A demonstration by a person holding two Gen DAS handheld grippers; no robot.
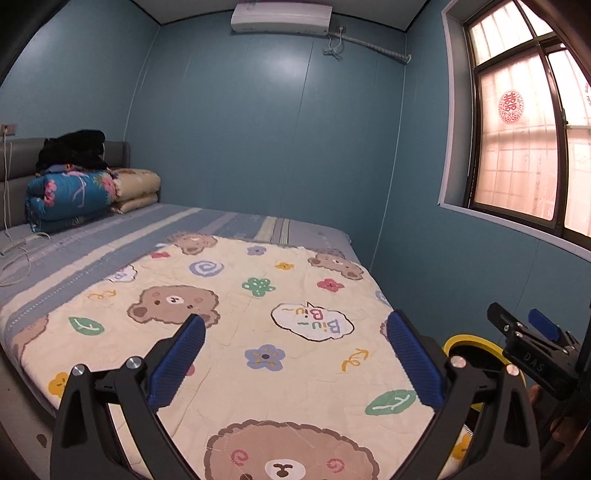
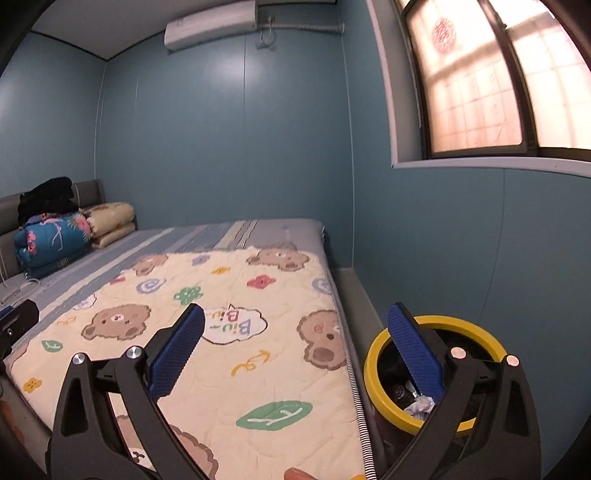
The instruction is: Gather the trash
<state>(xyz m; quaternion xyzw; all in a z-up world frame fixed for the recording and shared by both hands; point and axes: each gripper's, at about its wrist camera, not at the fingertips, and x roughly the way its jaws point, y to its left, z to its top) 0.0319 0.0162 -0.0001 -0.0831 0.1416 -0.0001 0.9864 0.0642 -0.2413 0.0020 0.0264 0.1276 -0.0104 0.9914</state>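
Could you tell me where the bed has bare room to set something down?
The cream bear-print quilt is bare across its whole top, and so is the blue striped sheet beyond it. It is crowded only at the headboard, where folded floral bedding is stacked.

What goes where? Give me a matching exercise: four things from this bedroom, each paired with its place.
Things:
1. air conditioner
2. folded quilts
3. bear blanket
4. yellow-rimmed bin

Places:
A. on the floor between bed and wall, trash inside
B. stacked at the headboard
C. high on the far wall
D. spread flat over the near part of the bed

Pairs: 1-C, 2-B, 3-D, 4-A
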